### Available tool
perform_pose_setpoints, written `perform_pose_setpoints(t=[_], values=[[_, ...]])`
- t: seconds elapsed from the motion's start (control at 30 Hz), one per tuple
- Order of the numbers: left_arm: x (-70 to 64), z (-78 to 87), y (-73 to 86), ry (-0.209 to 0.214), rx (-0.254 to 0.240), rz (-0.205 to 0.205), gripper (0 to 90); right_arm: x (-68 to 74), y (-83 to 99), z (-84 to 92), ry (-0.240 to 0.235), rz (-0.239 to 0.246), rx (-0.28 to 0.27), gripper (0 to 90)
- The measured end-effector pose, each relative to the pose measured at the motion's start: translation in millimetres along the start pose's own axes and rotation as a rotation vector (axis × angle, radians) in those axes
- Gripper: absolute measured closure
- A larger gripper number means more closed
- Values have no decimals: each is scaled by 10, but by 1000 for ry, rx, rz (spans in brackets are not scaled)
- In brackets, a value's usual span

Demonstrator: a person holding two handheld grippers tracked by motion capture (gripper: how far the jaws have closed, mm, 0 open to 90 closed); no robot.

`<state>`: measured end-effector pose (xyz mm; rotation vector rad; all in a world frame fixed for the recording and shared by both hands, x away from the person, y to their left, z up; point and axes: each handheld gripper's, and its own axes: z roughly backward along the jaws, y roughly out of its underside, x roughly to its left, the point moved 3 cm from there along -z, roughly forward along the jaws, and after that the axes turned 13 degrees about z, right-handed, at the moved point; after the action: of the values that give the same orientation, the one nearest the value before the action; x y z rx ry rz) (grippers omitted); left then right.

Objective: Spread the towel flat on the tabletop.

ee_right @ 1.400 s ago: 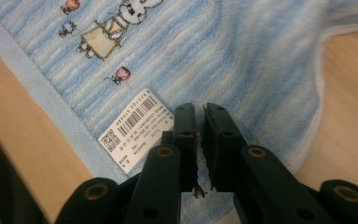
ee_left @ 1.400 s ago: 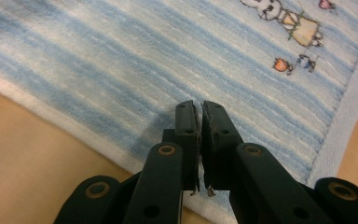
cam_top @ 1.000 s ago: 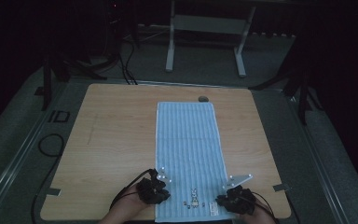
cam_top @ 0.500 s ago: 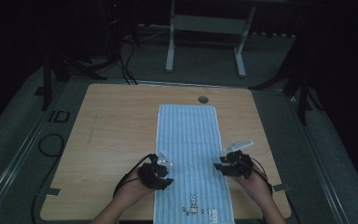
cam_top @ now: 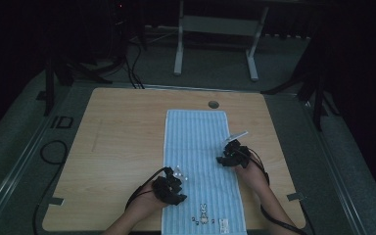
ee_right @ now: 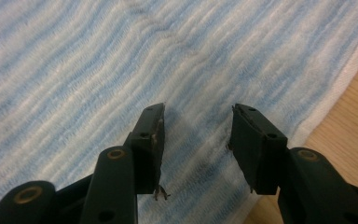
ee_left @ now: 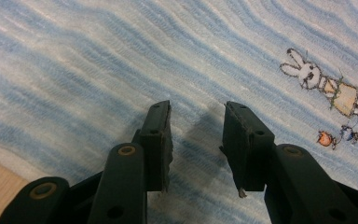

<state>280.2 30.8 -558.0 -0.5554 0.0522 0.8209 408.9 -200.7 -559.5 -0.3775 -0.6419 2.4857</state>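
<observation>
Dim surroundings are framing a light wooden table [cam_top: 122, 147], on which a blue-and-white striped towel [cam_top: 196, 147] is lying flat and lengthwise, running from near the far edge to the person's edge. Its printed rabbit [ee_left: 317, 81] is sitting near the person's end. At the towel's left border, the left gripper [cam_top: 175, 180] is hovering over the cloth; the left gripper view is showing its jaws spread apart with bare towel between them, gripping nothing. At the towel's right border, farther up the table, the right gripper [cam_top: 229, 155] is poised likewise; its jaws have just been opening and are standing apart over the striped cloth near the hem, pinching nothing.
</observation>
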Motion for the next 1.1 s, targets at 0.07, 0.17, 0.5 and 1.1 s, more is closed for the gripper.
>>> perform_pose_setpoints(t=[0.07,0.17,0.5,1.1], values=[[-30,-19,-19,5,0,-6,614,-8,16,9,9,9,6,525],[-58,-50,-60,14,0,-12,613,-48,64,38,28,11,16,512],[-210,-184,-230,37,8,-56,605,-242,319,162,43,-55,20,503],[-297,-130,-291,46,-6,-77,550,-299,457,320,54,-76,22,485]])
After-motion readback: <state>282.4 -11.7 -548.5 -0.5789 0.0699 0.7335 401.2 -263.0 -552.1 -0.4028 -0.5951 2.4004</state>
